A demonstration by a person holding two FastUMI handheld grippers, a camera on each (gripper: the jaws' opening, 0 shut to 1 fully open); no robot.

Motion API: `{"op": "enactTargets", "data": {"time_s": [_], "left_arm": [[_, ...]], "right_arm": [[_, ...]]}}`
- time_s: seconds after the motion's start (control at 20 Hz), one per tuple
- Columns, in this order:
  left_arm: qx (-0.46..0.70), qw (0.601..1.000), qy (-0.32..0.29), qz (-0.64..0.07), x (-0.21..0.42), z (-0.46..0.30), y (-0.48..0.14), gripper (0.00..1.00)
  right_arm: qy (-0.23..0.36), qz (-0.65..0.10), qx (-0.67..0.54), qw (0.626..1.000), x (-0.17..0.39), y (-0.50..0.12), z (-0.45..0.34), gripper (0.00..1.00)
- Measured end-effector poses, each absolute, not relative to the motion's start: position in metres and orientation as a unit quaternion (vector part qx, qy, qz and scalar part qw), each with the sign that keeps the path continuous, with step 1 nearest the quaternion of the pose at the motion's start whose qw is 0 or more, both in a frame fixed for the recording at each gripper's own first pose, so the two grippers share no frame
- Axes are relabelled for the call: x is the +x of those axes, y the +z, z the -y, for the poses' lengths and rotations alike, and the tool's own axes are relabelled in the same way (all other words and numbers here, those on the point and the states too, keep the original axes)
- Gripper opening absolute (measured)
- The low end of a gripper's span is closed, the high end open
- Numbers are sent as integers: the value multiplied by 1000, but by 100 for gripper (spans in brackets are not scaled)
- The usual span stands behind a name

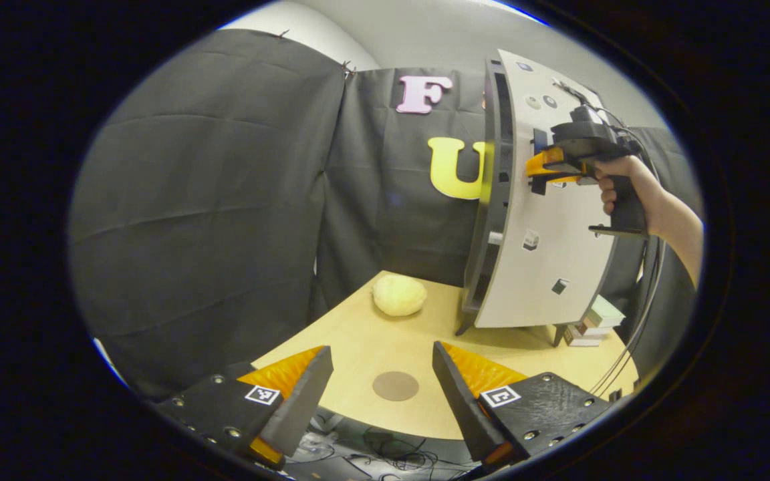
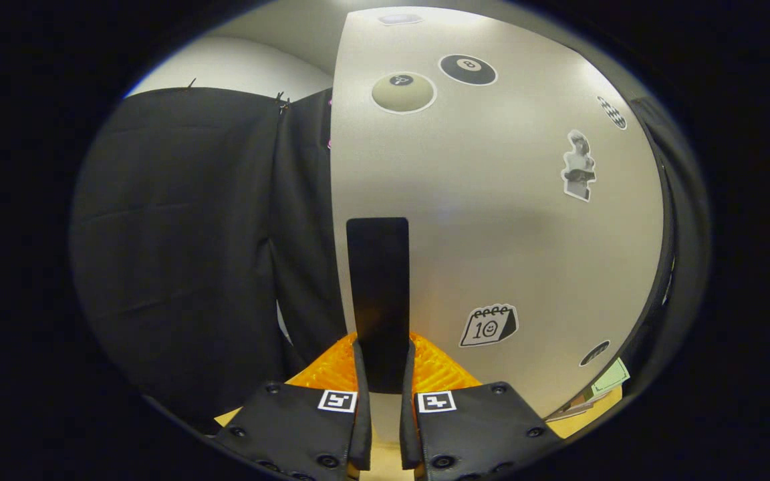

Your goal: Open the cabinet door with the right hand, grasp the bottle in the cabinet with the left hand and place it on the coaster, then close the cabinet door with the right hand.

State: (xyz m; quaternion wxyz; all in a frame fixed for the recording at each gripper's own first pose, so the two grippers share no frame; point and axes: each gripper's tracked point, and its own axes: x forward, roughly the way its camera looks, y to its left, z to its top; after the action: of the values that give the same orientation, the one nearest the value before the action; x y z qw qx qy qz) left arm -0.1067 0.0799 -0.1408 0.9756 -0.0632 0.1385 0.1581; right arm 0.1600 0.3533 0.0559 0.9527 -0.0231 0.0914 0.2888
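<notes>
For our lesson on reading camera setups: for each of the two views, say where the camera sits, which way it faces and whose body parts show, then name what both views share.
Left gripper view: rides the left gripper, held low and open, facing the table, coaster and cabinet; a hand holds the right gripper at the door.
Right gripper view: rides the right gripper, facing the door close up, fingers closed on its black handle.
Shared: the cabinet door.

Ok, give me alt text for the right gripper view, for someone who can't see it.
The right hand-held gripper is shut on the black handle of a white cabinet door dotted with stickers. Black cloth hangs to the door's left.
</notes>
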Motion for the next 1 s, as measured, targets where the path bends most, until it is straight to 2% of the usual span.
{"op": "enactTargets", "data": {"time_s": [0.3,0.6,0.85,0.95,1.0], "left_arm": [[-72,972,162,-153,-117,-43,-144,89],[-50,976,169,-130,-133,6,-110,89],[-43,975,167,-137,-149,49,-112,93],[-42,975,165,-140,-159,65,-111,93],[-39,976,164,-140,-161,66,-112,89]], "right_arm": [[342,-100,-32,934,160,56,-347,19],[372,-103,-34,922,162,57,-343,17],[383,-98,-26,918,165,59,-339,19],[381,-99,-20,919,165,59,-336,17],[380,-98,-19,920,166,59,-334,17]]}}
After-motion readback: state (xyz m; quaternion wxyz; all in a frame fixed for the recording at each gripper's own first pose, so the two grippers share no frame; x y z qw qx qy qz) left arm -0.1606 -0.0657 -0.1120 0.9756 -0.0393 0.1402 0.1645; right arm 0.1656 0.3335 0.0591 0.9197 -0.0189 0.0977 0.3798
